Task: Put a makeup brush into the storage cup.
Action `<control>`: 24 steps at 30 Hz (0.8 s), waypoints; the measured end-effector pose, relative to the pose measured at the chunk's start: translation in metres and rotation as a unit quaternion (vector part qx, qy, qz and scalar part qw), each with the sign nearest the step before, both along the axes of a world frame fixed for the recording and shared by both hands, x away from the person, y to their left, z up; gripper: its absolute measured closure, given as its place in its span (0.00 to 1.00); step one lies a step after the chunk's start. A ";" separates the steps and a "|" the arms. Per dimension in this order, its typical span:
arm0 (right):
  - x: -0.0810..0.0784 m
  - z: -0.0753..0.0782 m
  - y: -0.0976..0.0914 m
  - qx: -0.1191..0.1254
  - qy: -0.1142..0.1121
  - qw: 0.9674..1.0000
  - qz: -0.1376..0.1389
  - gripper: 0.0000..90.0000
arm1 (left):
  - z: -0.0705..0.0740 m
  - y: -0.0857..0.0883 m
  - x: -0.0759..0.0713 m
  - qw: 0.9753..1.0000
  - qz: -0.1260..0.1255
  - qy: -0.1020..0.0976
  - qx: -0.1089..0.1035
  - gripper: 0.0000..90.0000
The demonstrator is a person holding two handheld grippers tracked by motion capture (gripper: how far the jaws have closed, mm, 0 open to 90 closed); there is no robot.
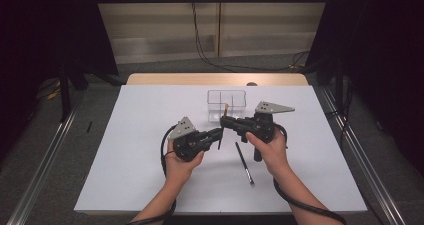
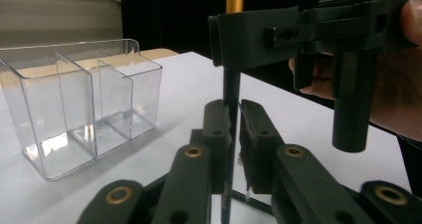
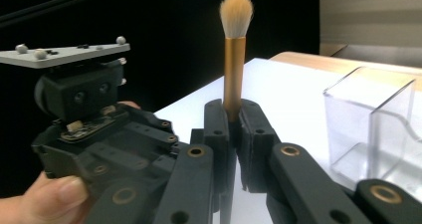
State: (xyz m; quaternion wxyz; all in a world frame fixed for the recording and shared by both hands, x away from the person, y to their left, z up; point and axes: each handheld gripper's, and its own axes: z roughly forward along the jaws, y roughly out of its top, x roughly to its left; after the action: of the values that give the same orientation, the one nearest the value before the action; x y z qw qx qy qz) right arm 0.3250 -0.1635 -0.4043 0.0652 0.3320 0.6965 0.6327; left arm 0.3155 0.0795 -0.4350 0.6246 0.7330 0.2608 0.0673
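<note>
We see a white table (image 1: 135, 150) with a wood edge at the far side. A clear box (image 1: 226, 105) with small parts inside stands on it. A thin dark brush (image 1: 244, 163) lies nearer us.

Rig look: two black handheld grippers, bare forearms, no sleeves.

Left gripper (image 1: 218, 133) and right gripper (image 1: 224, 123): matte black bodies, pistol-style grip under the right one. Each carries a grey three-cornered plate (image 1: 183, 128) on top, dotted with small round studs and dark screws; the second plate (image 1: 273, 107) sits just right of the first. Jaws are black linkage bars with brass-coloured pivot bushings (image 3: 195, 151) and small recessed screw holes in the finger pads (image 2: 217, 144). Below the grey plate on the left unit: a boxy black housing with two round lens-like openings (image 3: 89, 95) and an exposed circuit strip. Black cable (image 1: 163, 152) loops off each body and trails along the forearm.
</note>
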 end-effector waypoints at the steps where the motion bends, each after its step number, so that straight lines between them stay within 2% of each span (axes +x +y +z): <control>1: 0.001 0.001 -0.001 0.002 -0.001 1.000 0.000 0.93 | 0.001 0.001 0.000 1.000 -0.001 -0.001 -0.002 0.87; 14: 0.005 0.004 -0.007 -0.009 -0.016 1.000 -0.003 0.93 | 0.004 0.005 0.000 1.000 0.002 -0.022 0.003 0.63; 17: 0.006 0.005 -0.009 -0.009 -0.015 1.000 -0.005 0.93 | 0.005 0.006 0.000 1.000 -0.001 -0.027 -0.008 0.57; 24: 0.010 0.004 -0.007 -0.012 -0.017 1.000 -0.004 0.93 | 0.006 0.010 0.001 0.999 -0.003 -0.032 -0.015 0.42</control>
State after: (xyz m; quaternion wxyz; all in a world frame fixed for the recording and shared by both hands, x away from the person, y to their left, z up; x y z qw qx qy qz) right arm 0.3352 -0.1708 -0.4001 0.0835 0.3229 0.7014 0.6299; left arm 0.3164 0.0897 -0.4292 0.6439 0.7218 0.2392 0.0845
